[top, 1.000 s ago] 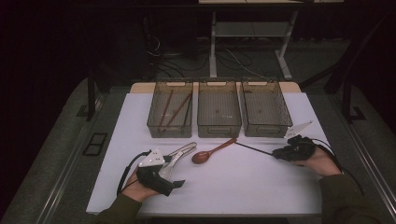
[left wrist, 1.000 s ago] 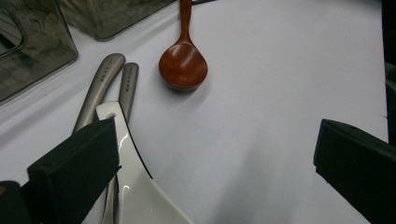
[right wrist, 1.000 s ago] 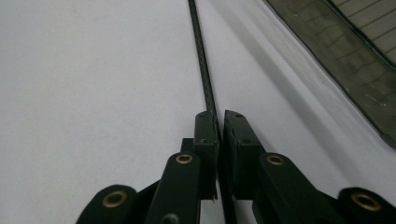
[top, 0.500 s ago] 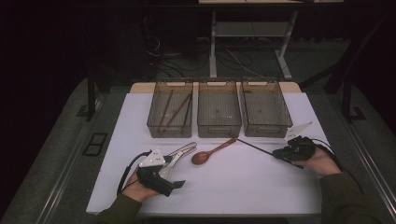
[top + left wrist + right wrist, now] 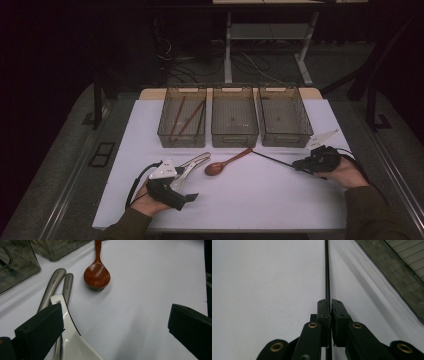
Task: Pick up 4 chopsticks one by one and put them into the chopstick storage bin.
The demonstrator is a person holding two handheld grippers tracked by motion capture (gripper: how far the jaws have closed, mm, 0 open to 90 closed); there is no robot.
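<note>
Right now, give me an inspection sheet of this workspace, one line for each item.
Surface: white tabletop, flat.
Job's things: thin dark stick on the tabletop; three clear bins at the far edge, the left one holding brown sticks.
Clutter: wooden spoon, metal tongs, white spoon.
Grippers: right gripper shut on the thin dark stick; left gripper open over the white spoon.
Cables: black cable trailing from the left gripper.
Surroundings: dark floor, table legs behind.
</note>
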